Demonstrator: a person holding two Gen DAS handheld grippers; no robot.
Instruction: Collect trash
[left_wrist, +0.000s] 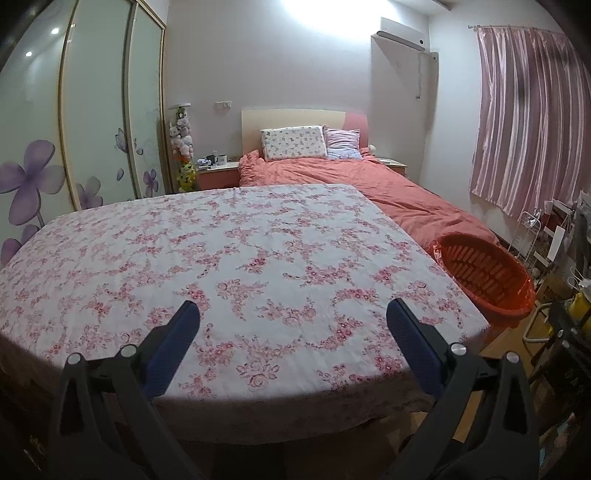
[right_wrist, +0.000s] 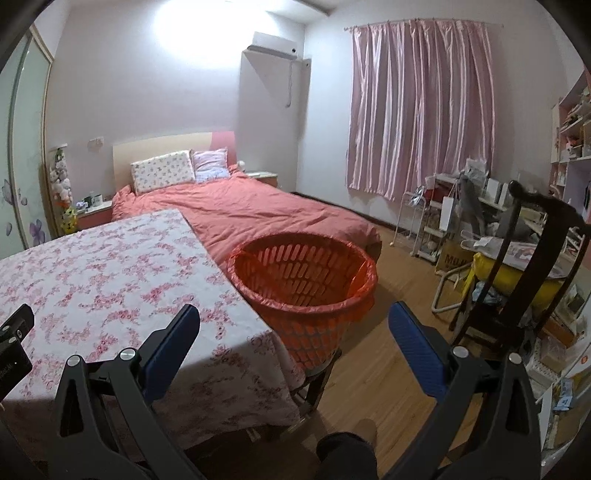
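- Left tool (left_wrist: 293, 314): blue ribbed pads on black plastic arms, spread wide, holding nothing; it hangs over the near part of the worktop (left_wrist: 147, 258).
- Right tool (right_wrist: 294, 317): same build, jaws wide apart, nothing between them; it sits over the worktop's right corner with the floor (right_wrist: 388, 369) below.
- Worktop cloth: white fabric with a dense pink floral print, lightly rumpled, draping over the edge; no loose items seen on it.
- Basket (right_wrist: 306, 291): round orange plastic with slotted walls, lined with a thin orange bag folded over the rim. It stands just beside the worktop's right edge, apparently raised on a dark stool. The visible part of the inside looks empty; the bottom is not seen.
- No trash can be made out in either view.
- Bed (right_wrist: 266, 210): salmon quilt, creased, behind the worktop; two patterned pillows (right_wrist: 162, 171) against a pale headboard.
- Curtain (right_wrist: 421, 107): shiny pink satin, vertical folds.
- Floor: wood-look boards.
- Far right: a cluttered rack (right_wrist: 424, 221) and a dark curved-back chair (right_wrist: 524, 251).
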